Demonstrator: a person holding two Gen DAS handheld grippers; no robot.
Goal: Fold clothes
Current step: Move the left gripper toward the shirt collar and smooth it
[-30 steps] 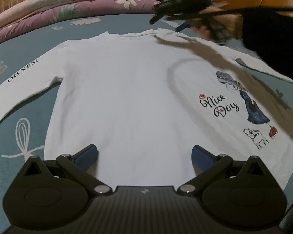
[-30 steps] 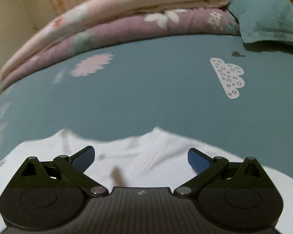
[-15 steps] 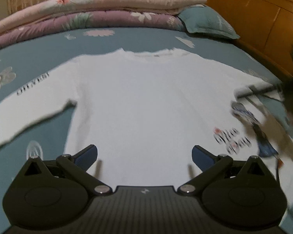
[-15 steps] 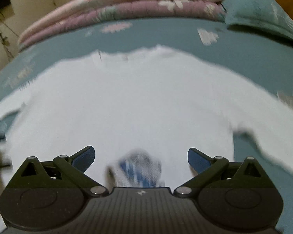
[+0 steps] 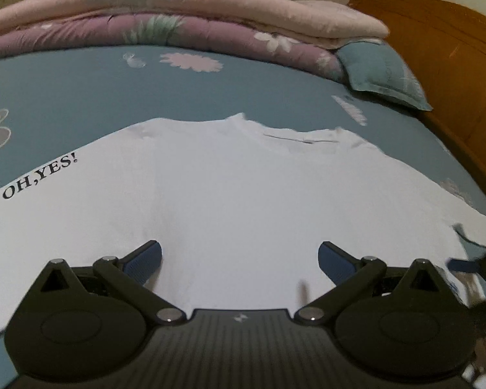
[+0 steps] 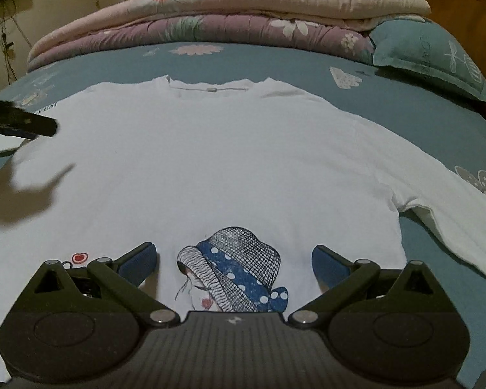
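A white long-sleeved shirt lies spread flat on the teal bed sheet, collar toward the far side. Its left sleeve carries black "OH,YES!" lettering. In the right wrist view the shirt shows a printed girl in a blue dotted hat, and its right sleeve runs out to the right. My left gripper hovers open low over the shirt's body. My right gripper is open above the hat print. Nothing sits between either pair of fingers.
Folded pink and purple quilts are stacked along the bed's far side, with a teal pillow at the right. A wooden headboard rises at the right. The other gripper's dark tip enters from the left.
My right gripper pulled back from the collar to above the hat print near the hem. My left gripper moved forward and lower, toward the chest and collar.
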